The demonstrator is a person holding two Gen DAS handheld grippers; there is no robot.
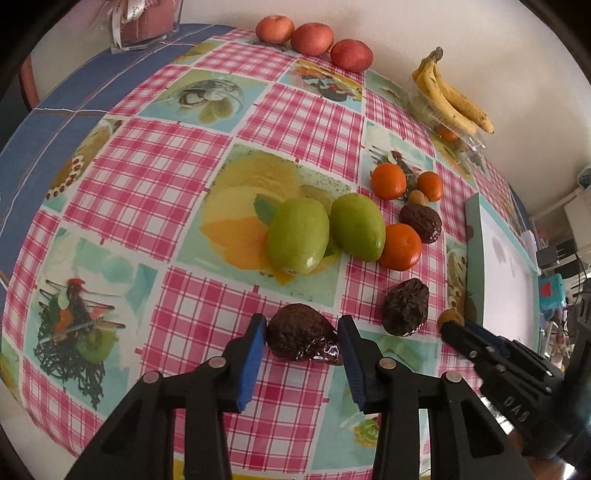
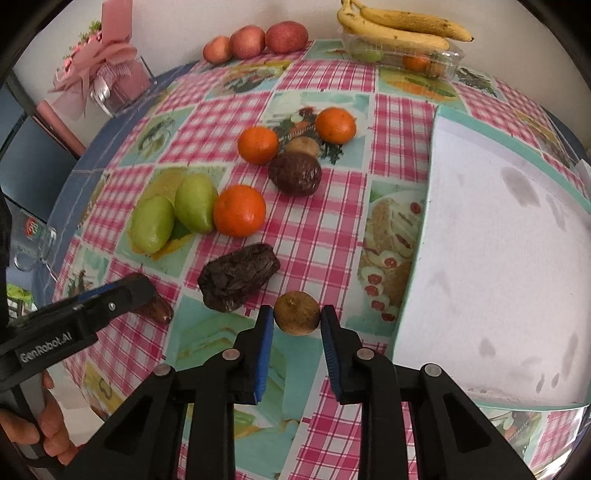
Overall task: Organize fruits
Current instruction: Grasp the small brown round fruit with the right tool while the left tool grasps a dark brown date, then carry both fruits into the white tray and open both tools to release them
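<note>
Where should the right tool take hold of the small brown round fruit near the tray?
Grip the small brown fruit across its widest middle, coming in low from the near side, as the right tool is lined up now. It is round, so a pinch above the middle would probably slip off.

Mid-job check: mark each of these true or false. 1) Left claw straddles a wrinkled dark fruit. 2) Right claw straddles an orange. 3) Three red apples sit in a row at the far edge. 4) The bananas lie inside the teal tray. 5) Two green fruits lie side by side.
1) True: the left claw has the wrinkled dark fruit between its fingers.
2) False: the right claw straddles a small brown fruit.
3) True: red apples.
4) False: the bananas rest on a clear plastic box; the teal tray holds no fruit.
5) True: green fruits.
</note>
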